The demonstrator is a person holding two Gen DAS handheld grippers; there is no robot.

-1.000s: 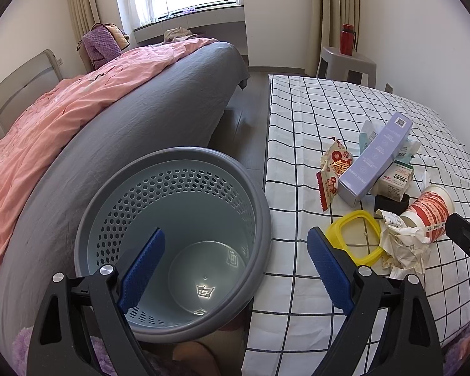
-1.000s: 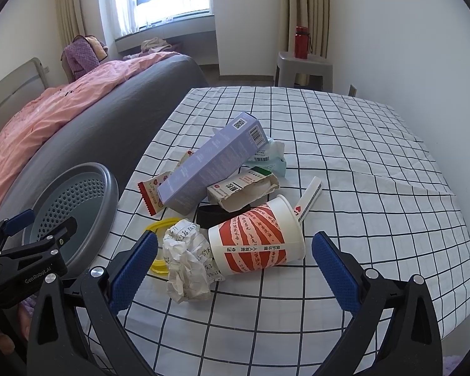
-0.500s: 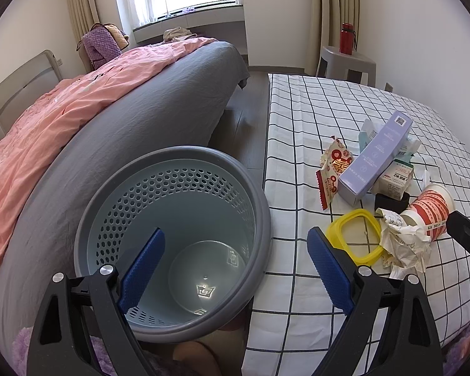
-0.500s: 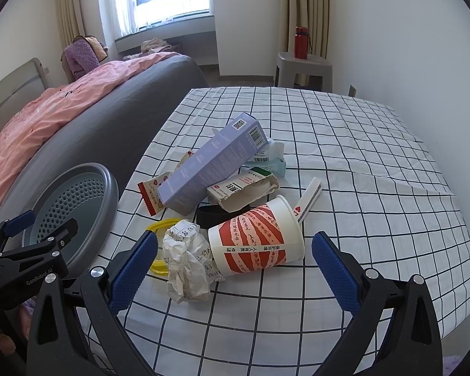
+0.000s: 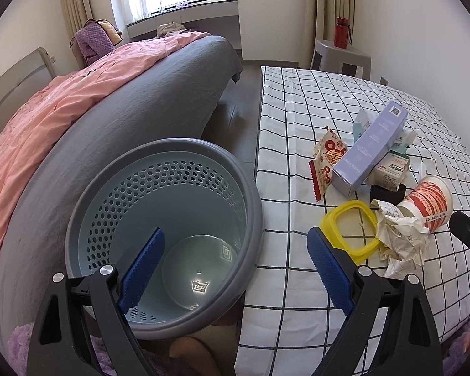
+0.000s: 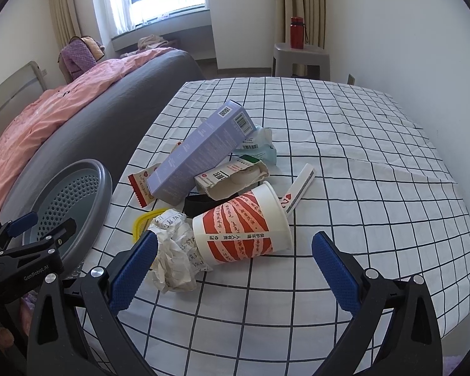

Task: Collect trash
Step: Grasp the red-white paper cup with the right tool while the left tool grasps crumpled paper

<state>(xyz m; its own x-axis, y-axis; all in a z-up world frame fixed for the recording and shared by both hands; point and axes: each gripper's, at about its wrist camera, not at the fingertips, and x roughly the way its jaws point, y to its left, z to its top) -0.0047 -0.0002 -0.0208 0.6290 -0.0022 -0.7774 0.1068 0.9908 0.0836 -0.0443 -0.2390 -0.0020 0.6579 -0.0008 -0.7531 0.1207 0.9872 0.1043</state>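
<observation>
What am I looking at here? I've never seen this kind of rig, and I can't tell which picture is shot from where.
There is no robot: a person holds a two-fingered tool in each hand, each carrying a fisheye camera looking along its blue fingers. The left tool is open and empty above a grey basket. The right tool is also open and empty, facing trash on a checked cloth: a tipped red-and-white cup, crumpled paper, a purple box, a small carton, a yellow ring, a snack wrapper.
</observation>
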